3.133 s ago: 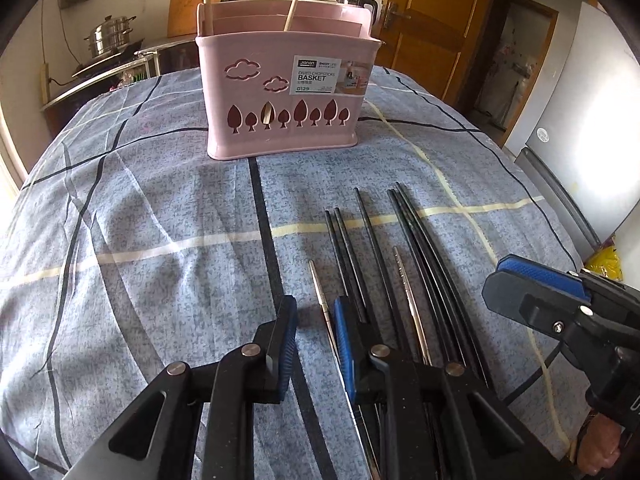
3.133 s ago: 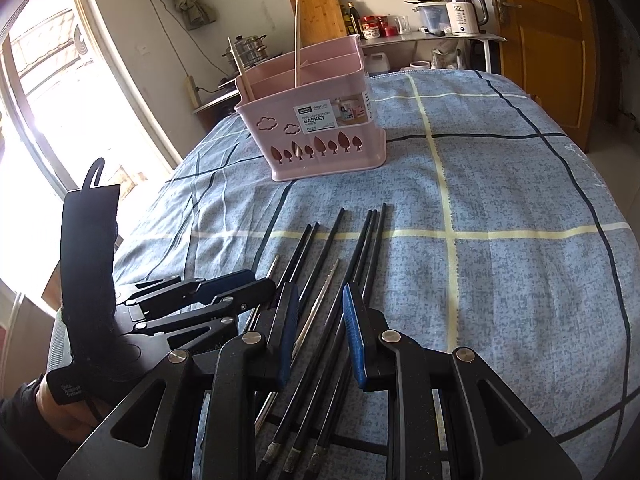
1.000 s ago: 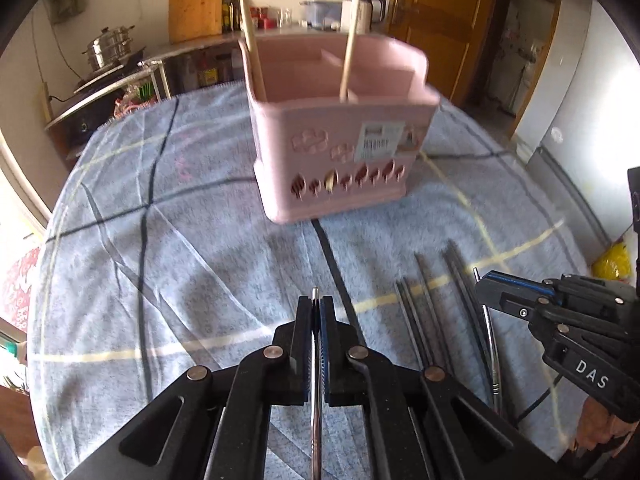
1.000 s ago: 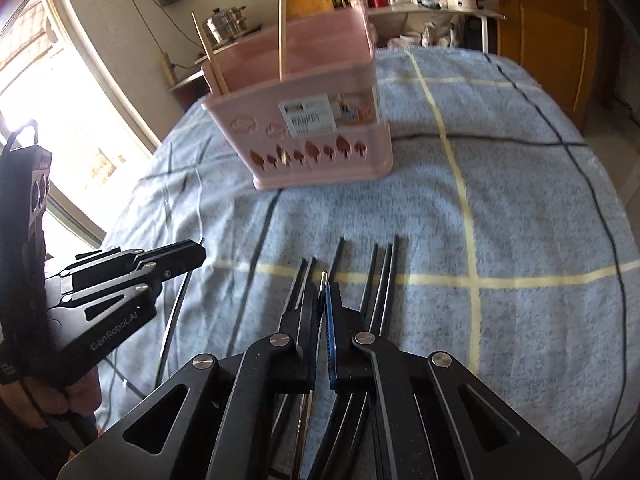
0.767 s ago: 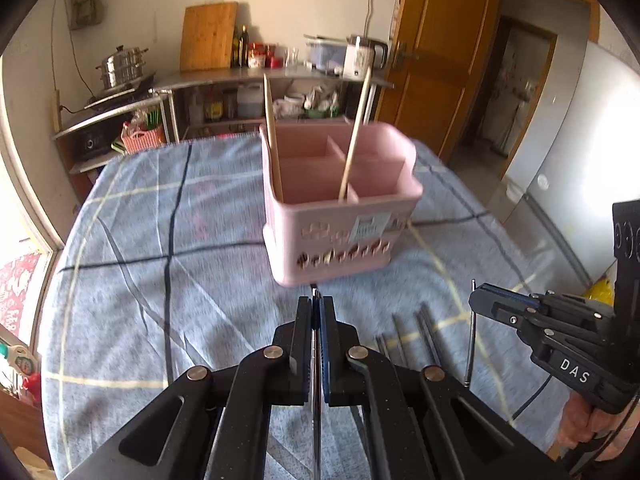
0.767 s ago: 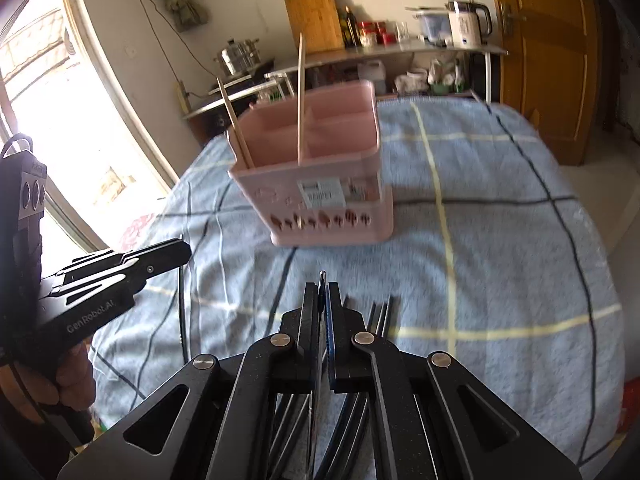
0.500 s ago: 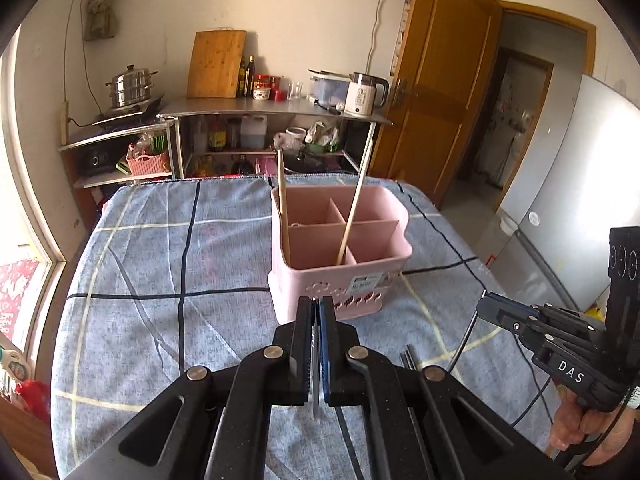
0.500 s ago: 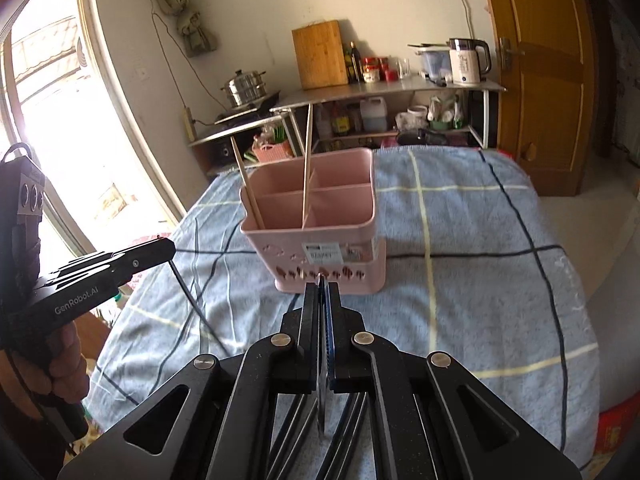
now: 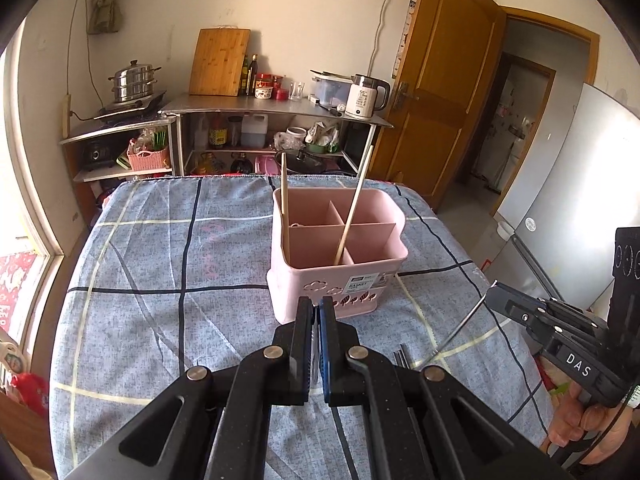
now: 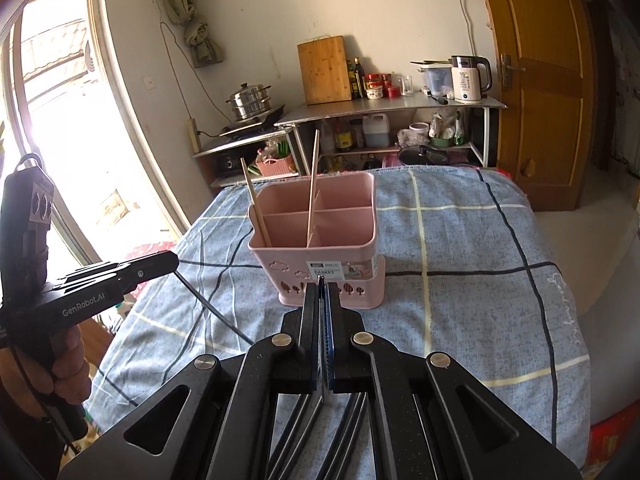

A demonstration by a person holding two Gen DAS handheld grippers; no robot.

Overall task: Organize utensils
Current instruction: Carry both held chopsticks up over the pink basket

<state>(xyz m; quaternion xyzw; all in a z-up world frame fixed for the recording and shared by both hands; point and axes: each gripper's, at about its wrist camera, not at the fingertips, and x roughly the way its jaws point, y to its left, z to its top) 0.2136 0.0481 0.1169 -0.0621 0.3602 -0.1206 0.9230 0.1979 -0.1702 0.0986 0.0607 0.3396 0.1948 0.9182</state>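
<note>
A pink utensil basket (image 9: 340, 264) (image 10: 320, 248) with four compartments stands on the blue checked table and holds two wooden chopsticks (image 9: 352, 210). My left gripper (image 9: 315, 312) is shut on a metal chopstick, seen from the right wrist view hanging down from its tip (image 10: 212, 308). My right gripper (image 10: 321, 292) is shut on another metal chopstick (image 9: 460, 332), seen from the left wrist view hanging from its tip. Both grippers are raised above the table, in front of the basket. Several black chopsticks (image 10: 352, 412) lie on the cloth below.
The blue checked cloth (image 9: 160, 264) covers the whole table. Behind it stand a metal shelf (image 9: 276, 106) with a kettle, jars and a cutting board, and a stove with a steel pot (image 9: 134, 82). A wooden door (image 9: 440, 92) is at right.
Both grippers closed on a metal chopstick each, then lifted up and back from the table. The basket now appears farther away and seen from above.
</note>
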